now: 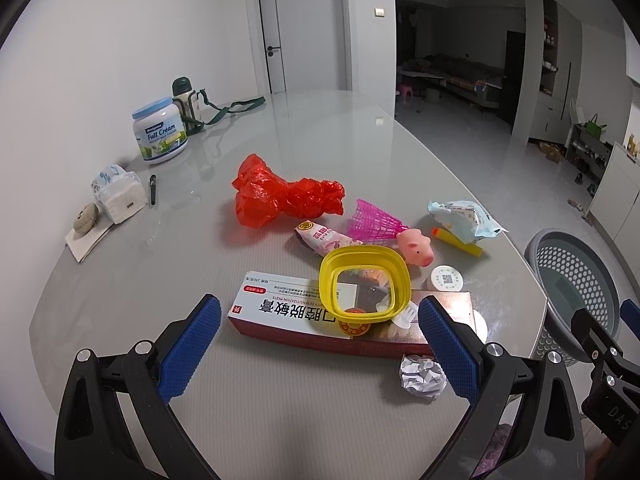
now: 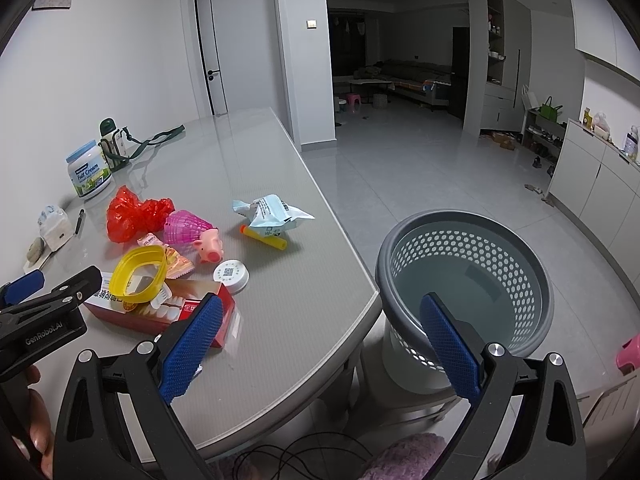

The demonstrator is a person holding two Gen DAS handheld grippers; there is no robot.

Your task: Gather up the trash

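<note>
My left gripper [image 1: 320, 320] is open and empty, hovering over the near table edge, its fingers on either side of a red and white toothpaste box [image 1: 288, 312]. A yellow ring lid [image 1: 365, 286] lies on the box. A crumpled paper ball [image 1: 422, 376] sits by the right finger. Behind lie a red plastic bag [image 1: 280, 196], a pink snack wrapper [image 1: 324, 236], a pink mesh cup [image 1: 372, 220] and a blue wrapper [image 1: 464, 216]. My right gripper [image 2: 320, 320] is open and empty, over the table corner beside the grey perforated basket [image 2: 464, 264] on the floor.
A pink pig toy [image 1: 416, 246], a yellow tube [image 1: 456, 242] and a white round cap [image 1: 446, 278] lie on the grey table [image 1: 200, 360]. A milk powder can [image 1: 160, 130], a green bottle [image 1: 184, 98], a tissue pack [image 1: 120, 196] and a pen [image 1: 153, 188] stand at the far left.
</note>
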